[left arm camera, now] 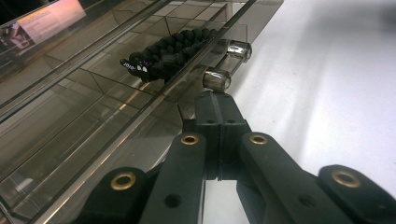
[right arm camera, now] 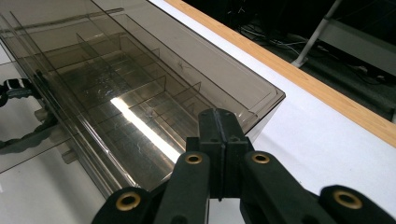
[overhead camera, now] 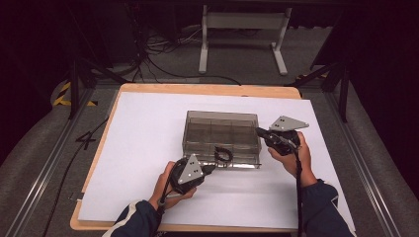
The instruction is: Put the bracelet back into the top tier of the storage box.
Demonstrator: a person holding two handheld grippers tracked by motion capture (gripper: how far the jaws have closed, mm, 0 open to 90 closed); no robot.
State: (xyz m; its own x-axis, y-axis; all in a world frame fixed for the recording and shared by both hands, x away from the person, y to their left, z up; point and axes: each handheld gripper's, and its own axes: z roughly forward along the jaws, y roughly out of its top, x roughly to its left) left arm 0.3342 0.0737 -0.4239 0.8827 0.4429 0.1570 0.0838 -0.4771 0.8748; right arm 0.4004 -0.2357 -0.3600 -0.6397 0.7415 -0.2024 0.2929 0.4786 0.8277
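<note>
At the organizer box [overhead camera: 222, 136] | left tool [left arm camera: 215, 100] closed, empty | right tool [right arm camera: 219, 119] closed, touching box rim

box [overhead camera: 222, 136] mid-table [overhead camera: 148, 128] | cord [overhead camera: 223, 155] in box's near compartment

Both tongs — left [overhead camera: 211, 168], right [overhead camera: 259, 131] — pressed closed.
</note>
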